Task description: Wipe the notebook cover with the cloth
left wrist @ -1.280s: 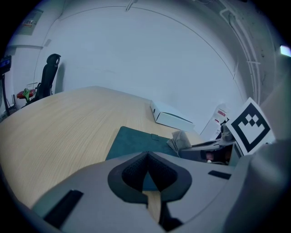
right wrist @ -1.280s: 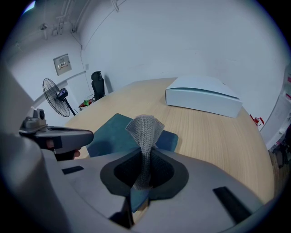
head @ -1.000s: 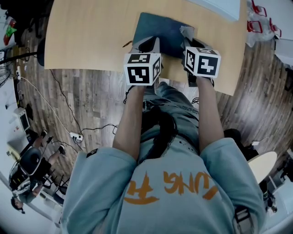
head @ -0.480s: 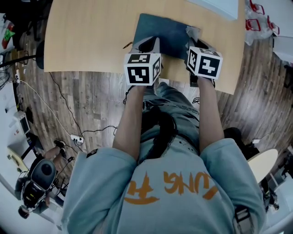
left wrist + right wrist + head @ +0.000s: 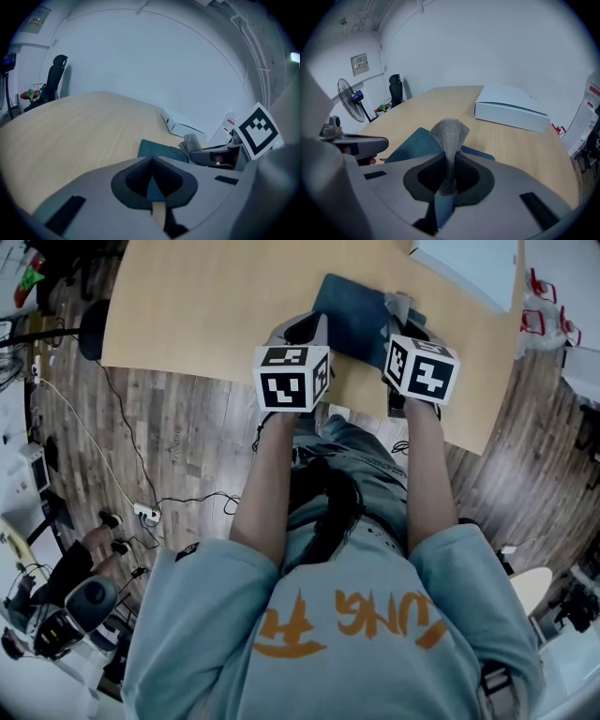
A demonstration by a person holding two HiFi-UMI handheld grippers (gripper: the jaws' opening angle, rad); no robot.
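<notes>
Clamping – right gripper [image 5: 449,180]: the grey knitted cloth [image 5: 450,136] is being pinched between jaws closed on it, with a fold standing up above them.
Left gripper [image 5: 152,183]: the jaws are being pressed together with nothing clamped; through the thin slit between them only teal and wood are being seen.
Notebook [image 5: 352,320]: the teal cover is lying flat on the table [image 5: 206,306], close to the edge nearest the person.
Gripper placement: the left gripper is being held at the notebook's near left corner, the right gripper over its right side.
Cloth position: it is being held over the notebook's right edge.
White box [image 5: 511,112]: it is lying on the same table – beyond the notebook, well apart.
</notes>
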